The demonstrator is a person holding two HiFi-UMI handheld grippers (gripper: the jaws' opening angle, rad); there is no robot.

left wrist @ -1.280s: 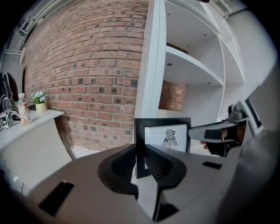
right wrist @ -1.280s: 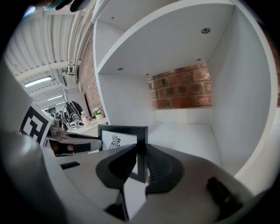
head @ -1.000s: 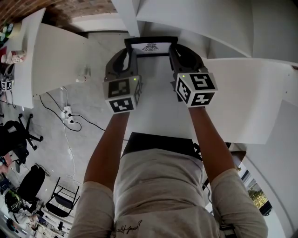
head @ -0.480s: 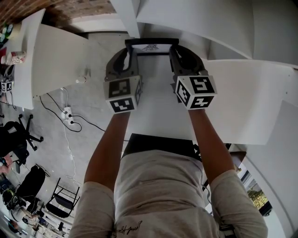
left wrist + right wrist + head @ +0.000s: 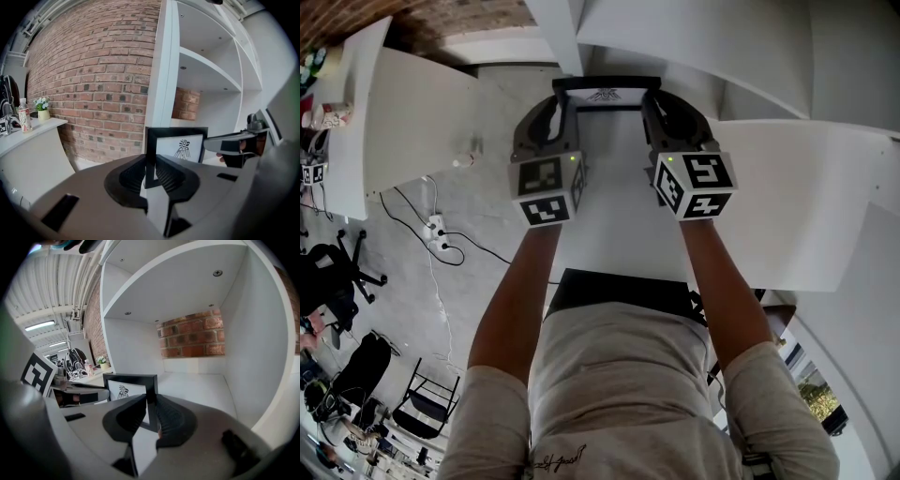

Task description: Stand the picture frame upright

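Observation:
A black picture frame (image 5: 605,94) with a white print of a dark figure stands upright on the white shelf board (image 5: 619,216). My left gripper (image 5: 563,105) is shut on its left edge and my right gripper (image 5: 648,105) on its right edge. In the left gripper view the frame's (image 5: 180,147) left bar sits pinched between the ribbed pads (image 5: 133,176), and the other gripper shows at the right (image 5: 234,143). In the right gripper view the frame's (image 5: 125,389) right bar is clamped between the pads (image 5: 171,420). The frame's foot is hidden by the jaws.
A white shelf upright (image 5: 164,70) rises just left of the frame, with a brick wall (image 5: 93,84) behind. The shelf bay's side wall (image 5: 255,357) closes in at the right. A side counter (image 5: 28,133) holds a bottle and flowers. Cables and a power strip (image 5: 437,231) lie on the floor.

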